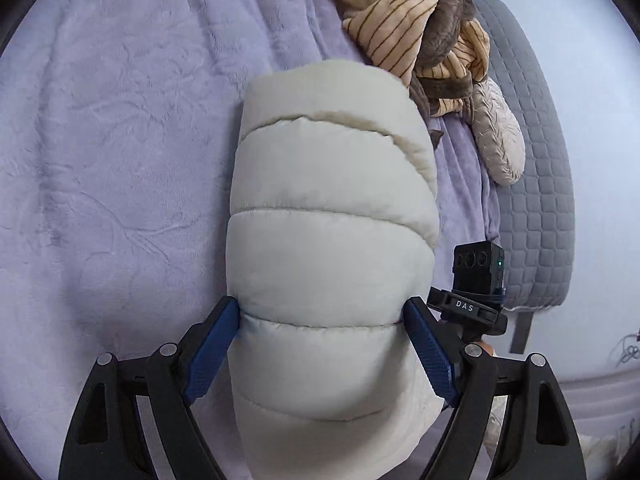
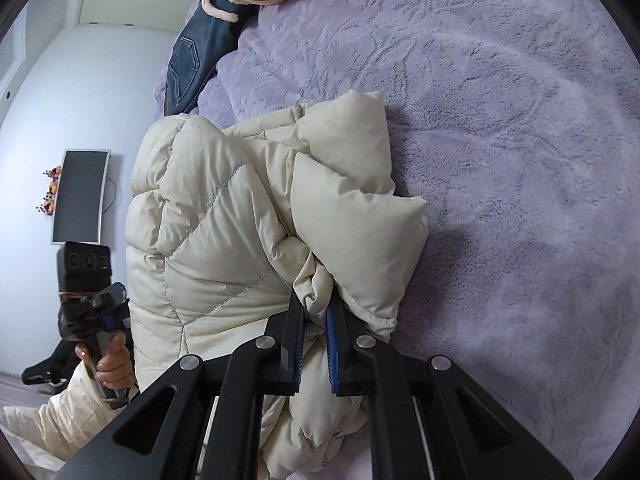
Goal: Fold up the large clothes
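So, left side first: your left gripper (image 1: 320, 312) has its jaws spread wide around a rolled, puffy section of the cream jacket (image 1: 332, 216), blue pads pressing into a quilt seam on both sides, so it is holding a fat bundle, not hanging open. The jacket lies on the lilac blanket (image 1: 100, 160), which covers the bed, with bare blanket to the left. Keep that wide squeeze steady; down filling springs back and the roll looks ready to unfurl if you ease off.

Moving right, a striped tan and brown garment (image 1: 408, 28) and a pale mitten-like thing (image 1: 500, 136) sit just past the jacket's far end. Judging by that, lay the fold short of them so nothing gets caught underneath.

Right side: your right gripper (image 2: 316, 320) is clamped nearly closed on a thin pinch of the jacket's edge. That bite looks shallow and slick fabric may slide out, so pull gently and low, keeping both hands level. Jeans (image 2: 192, 60) lie at the far edge, well apart from your working area.
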Available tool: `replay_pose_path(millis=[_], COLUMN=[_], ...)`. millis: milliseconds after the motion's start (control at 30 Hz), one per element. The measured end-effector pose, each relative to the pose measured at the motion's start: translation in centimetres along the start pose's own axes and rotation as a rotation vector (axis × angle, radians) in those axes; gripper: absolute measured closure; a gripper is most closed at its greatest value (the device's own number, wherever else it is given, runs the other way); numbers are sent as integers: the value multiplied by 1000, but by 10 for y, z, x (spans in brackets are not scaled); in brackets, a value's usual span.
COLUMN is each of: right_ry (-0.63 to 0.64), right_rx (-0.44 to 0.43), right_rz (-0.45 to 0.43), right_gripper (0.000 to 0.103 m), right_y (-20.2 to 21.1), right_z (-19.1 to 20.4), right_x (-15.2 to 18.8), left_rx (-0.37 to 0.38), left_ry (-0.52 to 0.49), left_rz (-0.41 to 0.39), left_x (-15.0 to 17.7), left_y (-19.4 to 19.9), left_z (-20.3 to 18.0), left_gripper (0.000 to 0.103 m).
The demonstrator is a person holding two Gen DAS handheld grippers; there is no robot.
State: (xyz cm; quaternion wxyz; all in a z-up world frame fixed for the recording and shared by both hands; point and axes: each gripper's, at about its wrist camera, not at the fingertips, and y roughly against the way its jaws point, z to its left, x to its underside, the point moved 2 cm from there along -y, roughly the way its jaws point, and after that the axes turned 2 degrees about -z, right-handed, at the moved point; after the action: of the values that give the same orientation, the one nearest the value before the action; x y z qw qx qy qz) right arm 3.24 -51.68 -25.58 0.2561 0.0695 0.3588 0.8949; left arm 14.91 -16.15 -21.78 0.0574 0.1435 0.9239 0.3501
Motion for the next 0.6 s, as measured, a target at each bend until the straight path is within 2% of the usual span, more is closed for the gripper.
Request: replay_pose_path(millis=[33,67,167,233,300,333,367,400,433,500,600], right_ry=[-4,-8,-34,-41,-43,-43,-47,-53,-60,-72,-86], right_rx=[1,3,-6,-1,21,26,27,20,10,-12,-14], right_rz=[1,1,-10,-37,-67,-88,-114,-137,-157,-166,-130], right_gripper=[94,94,94,89,78,57,24,11,3,3,3], right_y=[-3,-6,-3,4,17,25,34,42,49,57,49], right_z=[1,1,-2,0,3,3,5,5,4,1,-7], right_x=[-2,-4,-1,1,7,11,15,20,25,34,42], left_rx=[-2,-16,-89,-129,-153,-160,-166,-171,-173,-178,-184], left_ry=[-5,-14,-62,-82,-88,-88,-87,-86,-84,-82,-81], left_rz=[9,17,26,15,1,-5,-10,-13,-16,-20,-25], left_x=[0,0,3,5,7,8,8,8,8,8,8], left_y=[-7,-12,-33,-40,-43,-44,-44,-44,-44,-44,-45], left_z=[1,1,-10,-15,-16,-17,-17,-19,-17,-16,-15], left_gripper=[19,12,11,9,9,9,9,9,9,8,8])
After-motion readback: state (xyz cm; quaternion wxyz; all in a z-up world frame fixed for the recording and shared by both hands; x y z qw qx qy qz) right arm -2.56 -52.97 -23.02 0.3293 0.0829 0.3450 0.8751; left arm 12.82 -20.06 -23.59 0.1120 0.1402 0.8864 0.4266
